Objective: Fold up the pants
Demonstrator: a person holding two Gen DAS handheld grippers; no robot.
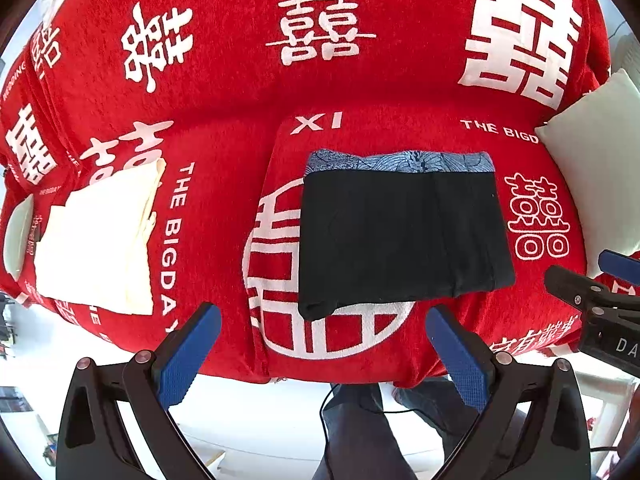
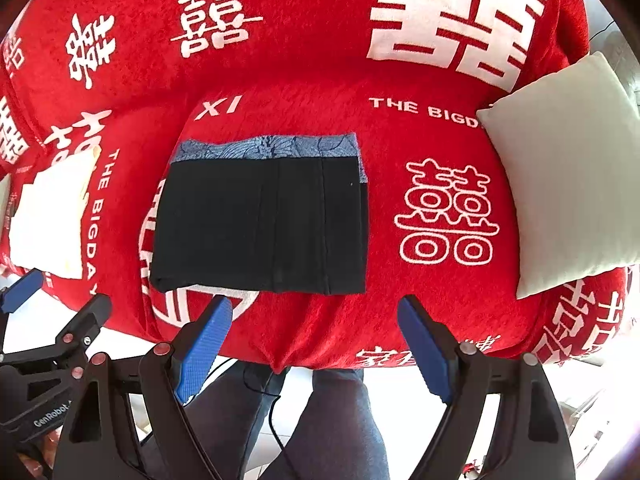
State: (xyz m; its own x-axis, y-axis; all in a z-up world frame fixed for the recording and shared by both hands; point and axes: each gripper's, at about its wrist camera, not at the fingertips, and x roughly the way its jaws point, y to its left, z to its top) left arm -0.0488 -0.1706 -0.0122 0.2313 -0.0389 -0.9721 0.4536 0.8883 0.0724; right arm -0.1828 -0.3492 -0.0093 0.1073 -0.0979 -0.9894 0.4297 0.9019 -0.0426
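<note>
Folded black pants (image 1: 404, 236) lie flat on a red sofa cover (image 1: 224, 128), just beyond the wide-open, empty left gripper (image 1: 324, 356) and right gripper (image 2: 316, 344).

A red blanket (image 1: 224, 128) printed with white characters is spread over a sofa. A cream cloth (image 1: 100, 240) lies left, a white cushion (image 2: 568, 184) right.

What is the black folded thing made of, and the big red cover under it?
The folded black pants look like soft matte cloth, perhaps cotton knit; they lie flat with stitched seams. The red cover with white characters looks fuzzy, like plush or chenille, since its surface shows a short pile.
</note>
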